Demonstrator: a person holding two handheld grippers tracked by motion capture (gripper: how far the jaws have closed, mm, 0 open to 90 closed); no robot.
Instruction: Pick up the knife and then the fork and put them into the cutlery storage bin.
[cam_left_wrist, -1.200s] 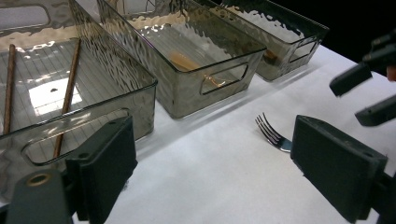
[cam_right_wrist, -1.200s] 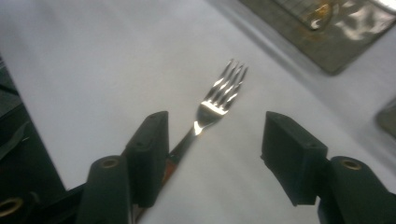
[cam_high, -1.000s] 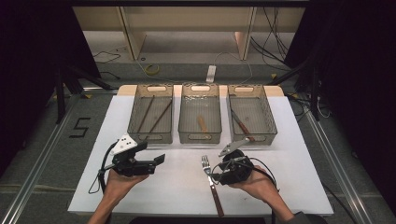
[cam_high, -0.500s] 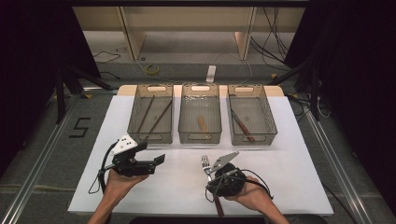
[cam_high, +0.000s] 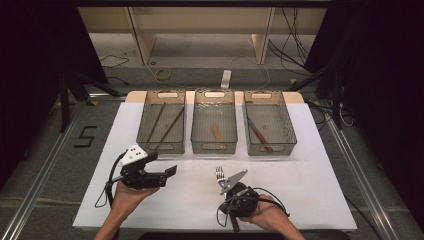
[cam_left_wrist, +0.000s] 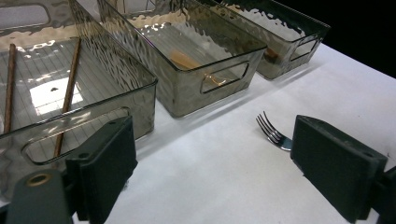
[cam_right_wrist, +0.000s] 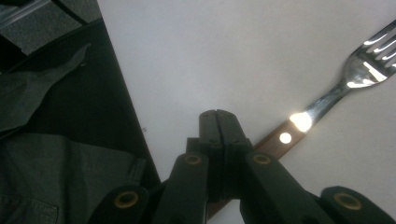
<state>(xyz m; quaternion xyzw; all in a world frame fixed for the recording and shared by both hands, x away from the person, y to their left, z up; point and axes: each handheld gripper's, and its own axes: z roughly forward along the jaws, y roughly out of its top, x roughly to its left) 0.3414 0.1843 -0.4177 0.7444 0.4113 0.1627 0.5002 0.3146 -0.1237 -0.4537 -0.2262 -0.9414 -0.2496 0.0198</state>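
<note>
High view: three bins (cam_high: 214, 126) stand on the worktop (cam_high: 310, 180), one fork (cam_high: 220, 176) before them. Left tongs (cam_high: 167, 172) gape wide, pointing right; right tongs (cam_right_wrist: 217, 122) are closed empty above the fork's handle.

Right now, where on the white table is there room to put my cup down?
Bare cover lies right of the fork, in front of the right bin, and between the left gripper and the fork. It is crowded by the right gripper.
</note>
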